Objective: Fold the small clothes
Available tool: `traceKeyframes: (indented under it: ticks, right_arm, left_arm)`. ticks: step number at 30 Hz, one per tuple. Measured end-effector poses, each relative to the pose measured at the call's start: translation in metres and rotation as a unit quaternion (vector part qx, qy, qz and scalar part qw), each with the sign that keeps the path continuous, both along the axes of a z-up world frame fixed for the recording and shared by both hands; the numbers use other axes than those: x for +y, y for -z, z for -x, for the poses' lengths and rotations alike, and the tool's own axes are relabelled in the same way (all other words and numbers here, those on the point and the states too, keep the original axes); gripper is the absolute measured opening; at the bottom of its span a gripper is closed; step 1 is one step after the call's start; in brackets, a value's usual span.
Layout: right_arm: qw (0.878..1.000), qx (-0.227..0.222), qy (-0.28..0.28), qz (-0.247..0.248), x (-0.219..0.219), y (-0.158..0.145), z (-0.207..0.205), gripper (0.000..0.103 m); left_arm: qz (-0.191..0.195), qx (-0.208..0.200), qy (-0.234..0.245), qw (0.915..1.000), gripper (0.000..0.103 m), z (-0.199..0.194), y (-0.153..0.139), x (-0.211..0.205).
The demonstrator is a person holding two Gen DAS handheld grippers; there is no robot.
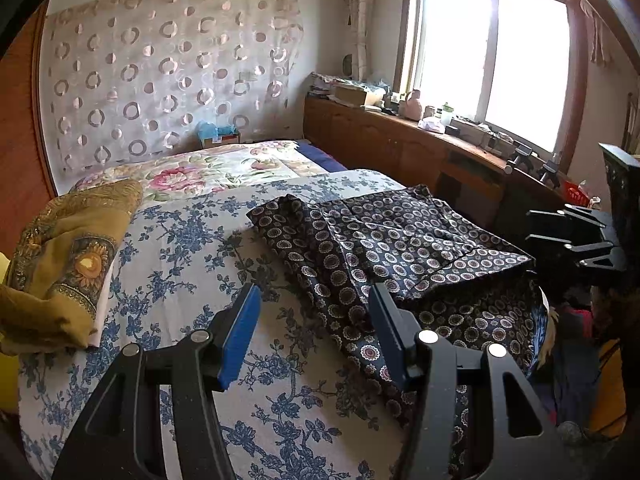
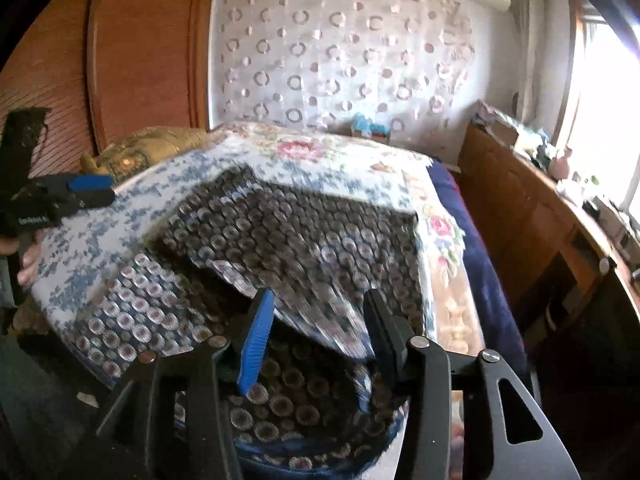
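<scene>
Dark patterned cloth (image 1: 400, 248) lay part-folded on the bed (image 1: 192, 248) ahead of both grippers, whose fingers stood apart and empty: left gripper (image 1: 312, 332) waiting, right gripper (image 2: 316, 336) clear above its fold.

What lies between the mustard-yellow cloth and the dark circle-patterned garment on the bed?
Only bare blue-flowered white bedsheet lies between mustard-yellow cloth and dark circle-patterned garment, seen in the left wrist view.

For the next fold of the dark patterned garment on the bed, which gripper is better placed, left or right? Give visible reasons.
Probably the right gripper: its open jaws sit directly over the dark patterned garment. The left gripper, also open, hovers at the garment's edge, mostly over the floral bedspread.
</scene>
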State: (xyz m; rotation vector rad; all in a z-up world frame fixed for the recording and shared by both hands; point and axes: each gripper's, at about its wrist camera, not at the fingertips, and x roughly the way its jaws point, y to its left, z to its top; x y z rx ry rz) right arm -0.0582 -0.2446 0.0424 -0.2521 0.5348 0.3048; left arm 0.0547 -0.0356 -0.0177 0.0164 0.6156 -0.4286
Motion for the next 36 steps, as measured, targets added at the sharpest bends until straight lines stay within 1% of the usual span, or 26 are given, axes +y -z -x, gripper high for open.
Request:
traceKeyframes:
  ticks: [3, 8, 12, 19, 22, 25, 28, 29, 30, 32, 33, 36]
  right_arm:
    - [0.999, 0.008, -0.031, 0.003, 0.017, 0.002, -0.011, 0.055]
    - [0.995, 0.056, -0.077, 0.012, 0.048, 0.024, -0.049, 0.055]
    - [0.988, 0.093, -0.116, 0.033, 0.08, 0.039, -0.075, 0.055]
    - [0.976, 0.129, -0.163, 0.068, 0.112, 0.053, -0.103, 0.055]
    - [0.973, 0.132, -0.173, 0.083, 0.121, 0.059, -0.117, 0.055]
    - [0.971, 0.125, -0.178, 0.103, 0.128, 0.065, -0.118, 0.055]
    - [0.97, 0.125, -0.186, 0.095, 0.13, 0.067, -0.122, 0.055]
    - [0.969, 0.127, -0.19, 0.09, 0.128, 0.067, -0.124, 0.047]
    - [0.969, 0.125, -0.193, 0.087, 0.127, 0.066, -0.125, 0.031]
    - [0.97, 0.12, -0.191, 0.094, 0.124, 0.064, -0.124, 0.018]
    - [0.97, 0.118, -0.19, 0.091, 0.123, 0.063, -0.125, 0.009]
    - [0.978, 0.103, -0.17, 0.069, 0.108, 0.049, -0.131, 0.008]
  left_arm:
    - [-0.001, 0.001, 0.0, 1.0, 0.057, 0.0, 0.0, -0.001]
    - [-0.003, 0.004, -0.001, 1.0, 0.057, 0.002, 0.002, 0.001]
    - [-0.004, 0.002, -0.006, 1.0, 0.057, 0.002, 0.004, 0.003]
    - [-0.002, 0.006, -0.01, 0.9999, 0.057, 0.001, 0.006, 0.005]
    - [-0.002, 0.006, -0.01, 0.9999, 0.057, 0.001, 0.006, 0.004]
    - [-0.002, 0.006, -0.01, 0.9999, 0.057, 0.001, 0.006, 0.004]
    - [-0.002, 0.006, -0.01, 0.9999, 0.057, 0.001, 0.007, 0.004]
    - [-0.003, 0.007, -0.009, 0.9999, 0.057, 0.001, 0.007, 0.003]
    - [-0.003, 0.007, -0.008, 0.9999, 0.057, 0.001, 0.008, 0.003]
    - [-0.003, 0.008, -0.007, 0.9999, 0.057, 0.0, 0.01, 0.002]
    - [-0.004, 0.009, -0.006, 0.9999, 0.057, 0.0, 0.011, 0.001]
    - [-0.005, 0.01, -0.004, 0.9999, 0.057, 0.0, 0.013, -0.001]
